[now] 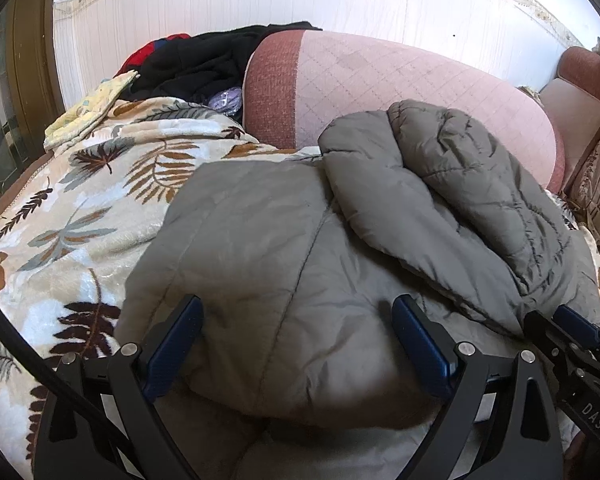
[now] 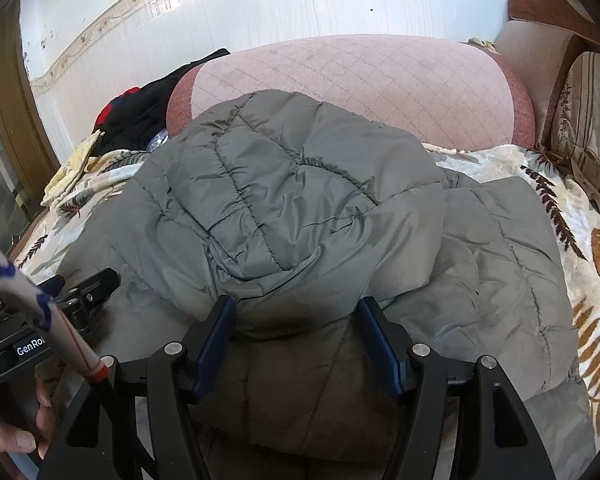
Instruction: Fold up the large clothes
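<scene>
Left wrist view – left gripper (image 1: 296, 344): jaws spread wide, gripping nothing; the grey padded jacket (image 1: 300, 240) bulges between its pads.
Jacket: fills the centre, folded bulk toward 1 o'clock, on a leaf-print blanket (image 1: 80, 200).
Right gripper (image 1: 572, 332): at 4 o'clock.

Right wrist view – right gripper (image 2: 296, 336): jaws partly apart, clamping nothing; jacket (image 2: 300, 184) edge between the fingers, mass at 12 o'clock.
Left gripper (image 2: 76, 292): at 9 o'clock.

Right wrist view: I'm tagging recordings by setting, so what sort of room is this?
Likely a home living room: a pink quilted sofa back, a leaf-print blanket over the seat, and a grey puffer jacket laid out on it.
</scene>
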`<state>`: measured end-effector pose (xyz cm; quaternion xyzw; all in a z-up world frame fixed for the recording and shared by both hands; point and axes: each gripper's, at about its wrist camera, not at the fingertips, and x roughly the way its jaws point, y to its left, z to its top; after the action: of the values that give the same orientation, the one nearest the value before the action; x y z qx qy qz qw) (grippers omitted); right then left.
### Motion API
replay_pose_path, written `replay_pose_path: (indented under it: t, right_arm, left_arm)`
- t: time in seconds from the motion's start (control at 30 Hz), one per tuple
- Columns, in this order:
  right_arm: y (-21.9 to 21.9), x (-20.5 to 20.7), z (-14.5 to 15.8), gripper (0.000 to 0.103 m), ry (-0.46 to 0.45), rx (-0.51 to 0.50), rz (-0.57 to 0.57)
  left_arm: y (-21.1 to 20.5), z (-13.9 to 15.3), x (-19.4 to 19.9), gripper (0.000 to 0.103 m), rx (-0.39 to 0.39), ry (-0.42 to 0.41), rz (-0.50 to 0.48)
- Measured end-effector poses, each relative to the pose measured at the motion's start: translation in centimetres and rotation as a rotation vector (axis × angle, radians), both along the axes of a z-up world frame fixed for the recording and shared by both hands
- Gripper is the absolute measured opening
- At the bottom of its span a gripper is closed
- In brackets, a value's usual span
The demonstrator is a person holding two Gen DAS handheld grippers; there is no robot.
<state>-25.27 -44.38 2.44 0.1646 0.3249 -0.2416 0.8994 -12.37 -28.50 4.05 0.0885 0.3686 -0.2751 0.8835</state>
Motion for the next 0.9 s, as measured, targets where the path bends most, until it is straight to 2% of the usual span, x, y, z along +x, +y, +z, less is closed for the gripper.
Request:
replay_pose_path:
  t: [0.17, 0.27, 0.37, 0.5, 0.6, 0.7, 0.9]
  right_arm:
    - [1.4, -1.4, 1.4, 0.068, -0.02, 0.007, 0.027]
    - [3.0, -3.0, 2.6, 0.068, -0.03, -0.03, 0.042]
    - [4.5, -5.2, 3.0, 0.068, -0.039, -0.018, 0.05]
    - [6.6, -9.1, 2.3, 0.068, -0.027, 0.02, 0.056]
    - [7.9, -11.7, 2.1, 0.068, -0.004, -0.006, 0.058]
    - [9.2, -15.1, 1.6, 0.069, 0.004, -0.015, 0.043]
    - [11.7, -21.9, -1.1, 0.069, 0.033, 0.028, 0.038]
  left_arm:
    - [1.6, 2.1, -2.4, 0.095, -0.022, -0.061, -0.005]
    - [2.8, 3.2, -5.0, 0.095, -0.012, -0.138, -0.029]
    - [4.3, 3.6, -8.0, 0.095, 0.013, -0.199, -0.061]
    - [7.5, 3.1, -11.1, 0.095, 0.003, -0.152, -0.094]
    - [10.3, 2.7, -13.7, 0.095, -0.008, -0.113, -0.116]
    - [13.4, 2.1, -16.0, 0.095, 0.008, -0.128, -0.118]
    - [19.0, -0.7, -17.9, 0.095, 0.066, -0.095, -0.076]
